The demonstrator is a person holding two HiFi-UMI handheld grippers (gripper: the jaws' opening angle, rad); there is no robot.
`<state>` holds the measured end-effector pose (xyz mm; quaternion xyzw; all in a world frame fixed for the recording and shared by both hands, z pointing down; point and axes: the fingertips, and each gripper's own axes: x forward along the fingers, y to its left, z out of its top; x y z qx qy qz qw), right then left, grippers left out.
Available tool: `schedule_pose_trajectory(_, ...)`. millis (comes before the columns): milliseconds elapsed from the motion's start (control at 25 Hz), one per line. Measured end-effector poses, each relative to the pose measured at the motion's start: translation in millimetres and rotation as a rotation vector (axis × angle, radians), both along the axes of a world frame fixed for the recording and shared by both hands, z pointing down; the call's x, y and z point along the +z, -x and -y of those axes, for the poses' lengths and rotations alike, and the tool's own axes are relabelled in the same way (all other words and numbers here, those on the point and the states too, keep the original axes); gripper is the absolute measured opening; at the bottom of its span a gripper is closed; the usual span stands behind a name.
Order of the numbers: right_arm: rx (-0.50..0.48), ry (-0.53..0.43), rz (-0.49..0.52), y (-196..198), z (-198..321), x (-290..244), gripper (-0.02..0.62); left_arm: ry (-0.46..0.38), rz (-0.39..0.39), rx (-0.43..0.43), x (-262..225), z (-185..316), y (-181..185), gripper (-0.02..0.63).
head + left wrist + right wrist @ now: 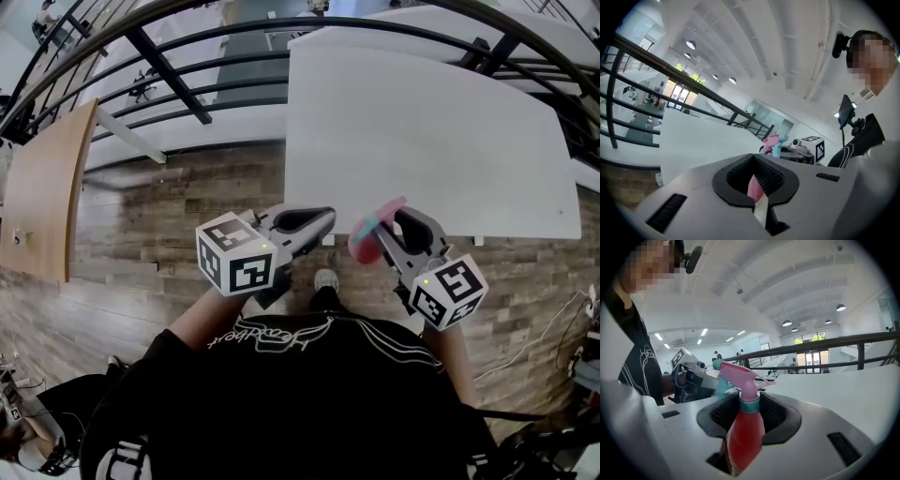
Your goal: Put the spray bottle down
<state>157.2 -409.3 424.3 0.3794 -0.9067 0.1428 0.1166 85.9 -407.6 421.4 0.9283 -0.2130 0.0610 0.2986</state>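
Note:
The spray bottle [745, 432] has a red body, a teal collar and a pink trigger head. It stands upright between the jaws of my right gripper [750, 399], which is shut on its body. In the head view the spray bottle [367, 242] is held in the right gripper [410, 228] just off the near edge of the white table [422, 141]. My left gripper [309, 221] is level with it to the left, jaws together. In the left gripper view the left gripper [754, 165] pinches a thin pink and white strip [756, 193], and the spray bottle [774, 144] shows beyond it.
The white table [843, 390] fills the space ahead of both grippers. Beyond it runs a black railing [187, 56]. A brown wooden panel [42, 187] lies at the left on the plank floor [159, 216]. Cables [534, 347] trail at the right.

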Motion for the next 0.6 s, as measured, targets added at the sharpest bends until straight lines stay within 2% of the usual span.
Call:
schedule_pose_trajectory(320, 0.009, -0.027, -0.016, -2.0, 39.6, -1.2, 0.135, 0.010, -0.009, -0.006, 6.0, 24.1, 0.5, 0.008)
schedule_pose_trajectory(600, 0.013, -0.104, -0.046, 0.5, 77.0, -12.6, 0.135, 0.010, -0.020, -0.009, 7.8, 41.9, -2.5, 0.008)
